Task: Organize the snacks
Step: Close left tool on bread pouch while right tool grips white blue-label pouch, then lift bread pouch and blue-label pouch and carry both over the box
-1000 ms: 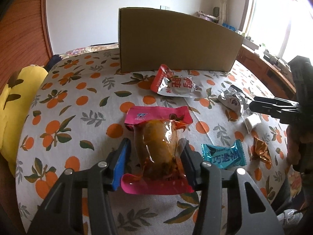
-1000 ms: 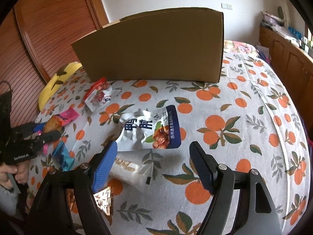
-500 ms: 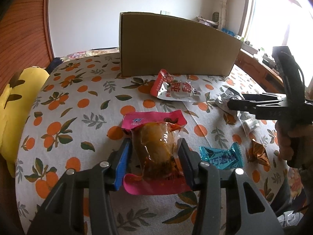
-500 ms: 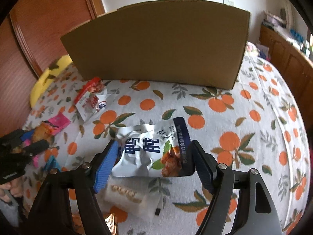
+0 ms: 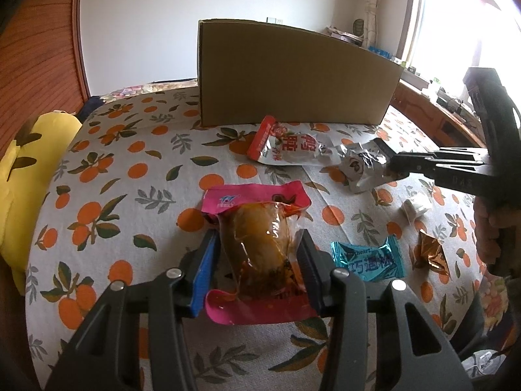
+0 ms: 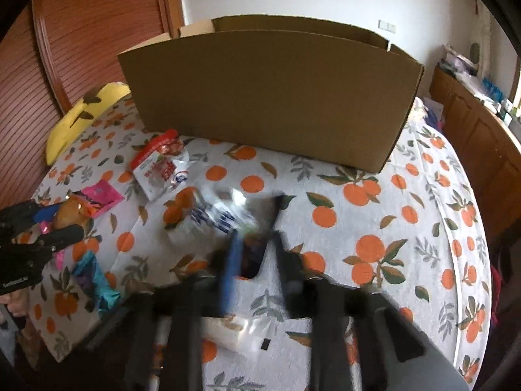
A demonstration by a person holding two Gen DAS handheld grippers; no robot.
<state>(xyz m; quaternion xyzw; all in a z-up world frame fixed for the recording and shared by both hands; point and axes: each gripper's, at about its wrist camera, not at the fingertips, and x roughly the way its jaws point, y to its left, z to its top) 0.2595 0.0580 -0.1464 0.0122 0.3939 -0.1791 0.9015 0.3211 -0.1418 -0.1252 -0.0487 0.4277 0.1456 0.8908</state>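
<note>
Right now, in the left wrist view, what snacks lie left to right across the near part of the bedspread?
Pink-edged packet between the left hand-held gripper's pads → teal candy wrapper → amber foil candy.

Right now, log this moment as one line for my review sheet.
left tongs: shut on pink snack pouch | right tongs: closing on silver packet | cardboard box: behind, nothing placed yet seen

an orange-print bedspread [image 5: 123, 176], a yellow pillow [image 5: 29, 163], a wooden wardrobe door [image 6: 91, 32], a window [image 5: 462, 16].
</note>
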